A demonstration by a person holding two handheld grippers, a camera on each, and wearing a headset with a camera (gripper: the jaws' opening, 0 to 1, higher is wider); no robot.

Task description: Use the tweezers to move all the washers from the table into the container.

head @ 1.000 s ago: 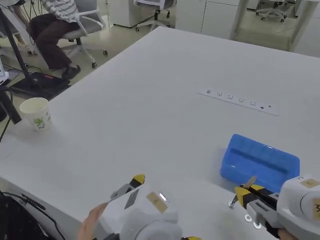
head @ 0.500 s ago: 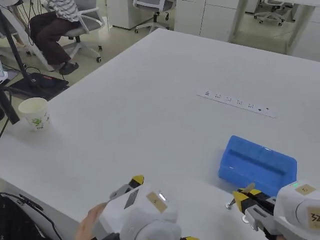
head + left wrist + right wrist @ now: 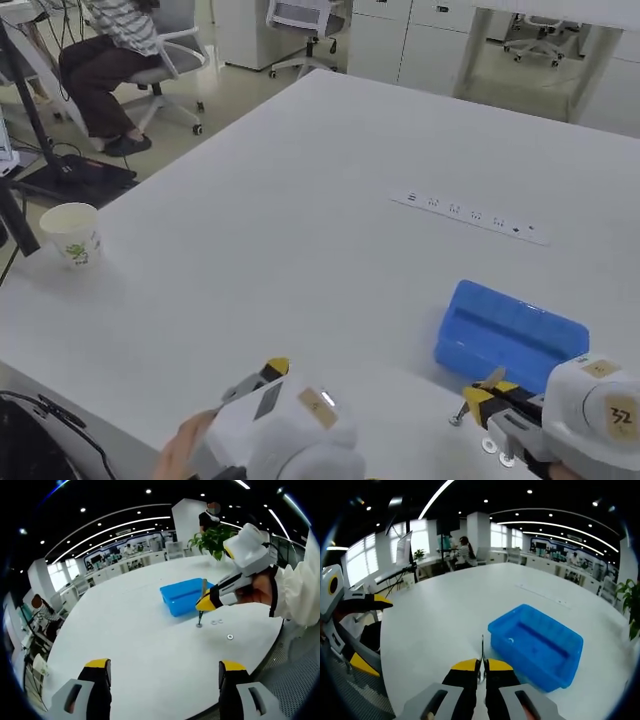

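Pinching the tweezers in my closed right gripper, I am hovering by three washers lying outside the container; left gripper gaping, empty.

Bright overhead lighting, soft shadows, fisheye-warped edges

Counter: white, smooth, matt.
Container: blue plastic, faint sheen.
Washers: bright metal.
Tweezers: thin grey metal.
Cup: printed paper.
Left tongs, right tongs: white matt plastic shells, yellow-and-black tips.
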